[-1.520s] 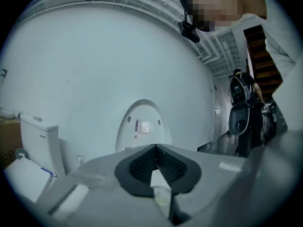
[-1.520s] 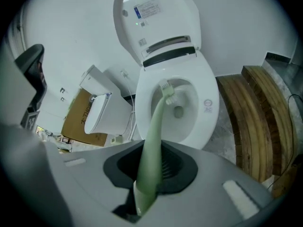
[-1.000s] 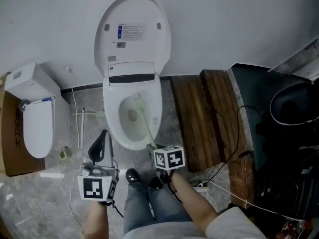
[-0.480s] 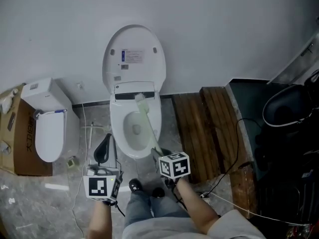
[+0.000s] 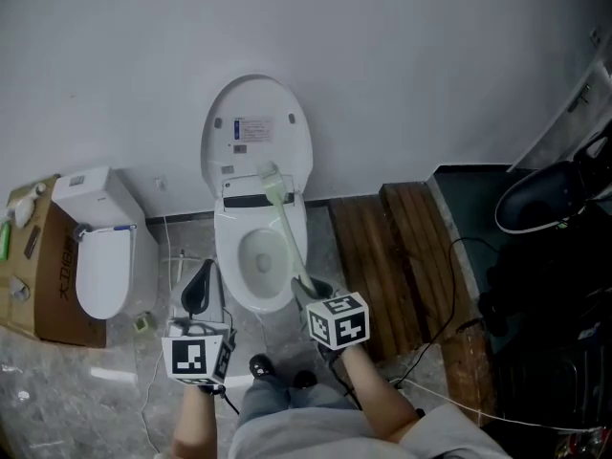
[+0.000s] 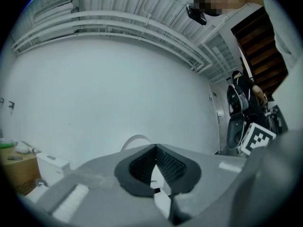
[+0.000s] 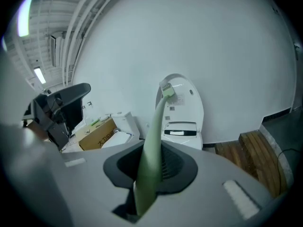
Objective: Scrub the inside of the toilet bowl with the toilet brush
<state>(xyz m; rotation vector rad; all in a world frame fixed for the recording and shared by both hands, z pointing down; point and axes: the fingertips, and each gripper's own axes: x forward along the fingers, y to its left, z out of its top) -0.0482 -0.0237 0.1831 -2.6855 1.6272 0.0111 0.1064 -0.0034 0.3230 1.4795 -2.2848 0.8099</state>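
A white toilet (image 5: 256,290) stands against the wall with its lid (image 5: 256,132) raised. My right gripper (image 5: 308,293) is shut on the handle of a pale green toilet brush (image 5: 287,226). The brush head (image 5: 271,181) is held in the air above the back of the bowl, in front of the lid. In the right gripper view the brush (image 7: 152,145) rises from between the jaws, its head (image 7: 167,89) against the lid (image 7: 182,103). My left gripper (image 5: 199,288) hangs left of the bowl, shut with nothing in it.
A second white toilet (image 5: 100,247) sits on a cardboard box (image 5: 43,266) at the left. Wooden boards (image 5: 392,256) lie right of the bowl, with dark bags (image 5: 545,285) beyond. Cables (image 5: 449,371) trail on the floor near the person's legs (image 5: 287,419).
The brush head has come up out of the bowl and now sits in front of the lid. The head view has pulled back from the toilet. The left gripper stays shut.
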